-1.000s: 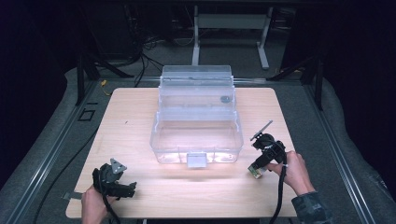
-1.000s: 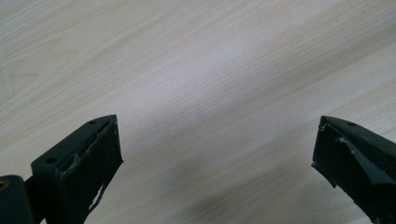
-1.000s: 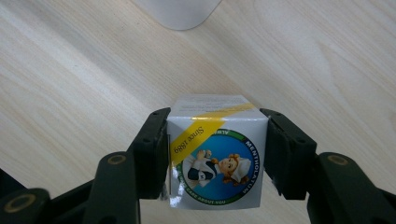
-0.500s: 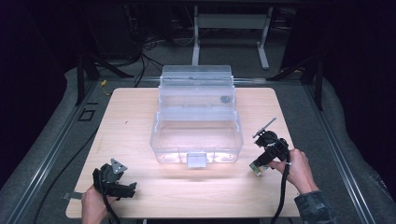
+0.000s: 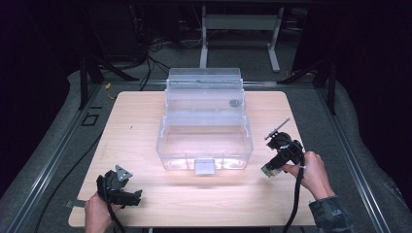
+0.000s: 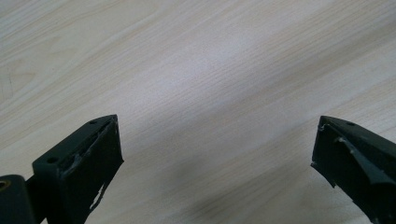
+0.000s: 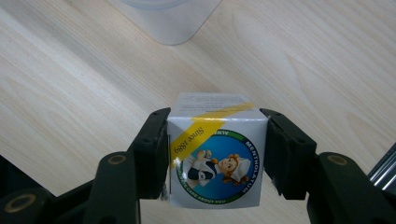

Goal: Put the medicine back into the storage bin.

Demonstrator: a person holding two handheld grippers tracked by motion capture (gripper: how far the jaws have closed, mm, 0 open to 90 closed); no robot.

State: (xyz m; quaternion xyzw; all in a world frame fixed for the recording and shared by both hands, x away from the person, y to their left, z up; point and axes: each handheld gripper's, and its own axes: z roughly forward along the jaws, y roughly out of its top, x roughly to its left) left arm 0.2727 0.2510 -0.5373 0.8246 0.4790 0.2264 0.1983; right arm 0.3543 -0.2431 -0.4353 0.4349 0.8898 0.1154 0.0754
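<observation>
A small white carton with a yellow stripe and a round green-blue cartoon label sits between the jaws of my right gripper, which is shut on it. From above, that gripper hangs just over the wooden table, right of a clear plastic box, with the carton at its tip. My left gripper rests at the table's front left, held by a hand. Its two black jaws stand wide apart over bare wood, so it is open with nothing between them.
The clear box has a raised lid at the back and a grey latch at its front. A corner of it shows above the carton. Black cables trail from both grippers. Dark floor and a metal frame surround the table.
The right gripper has drifted slightly right and toward the front edge with the carton still in it. The left gripper has stayed put.
</observation>
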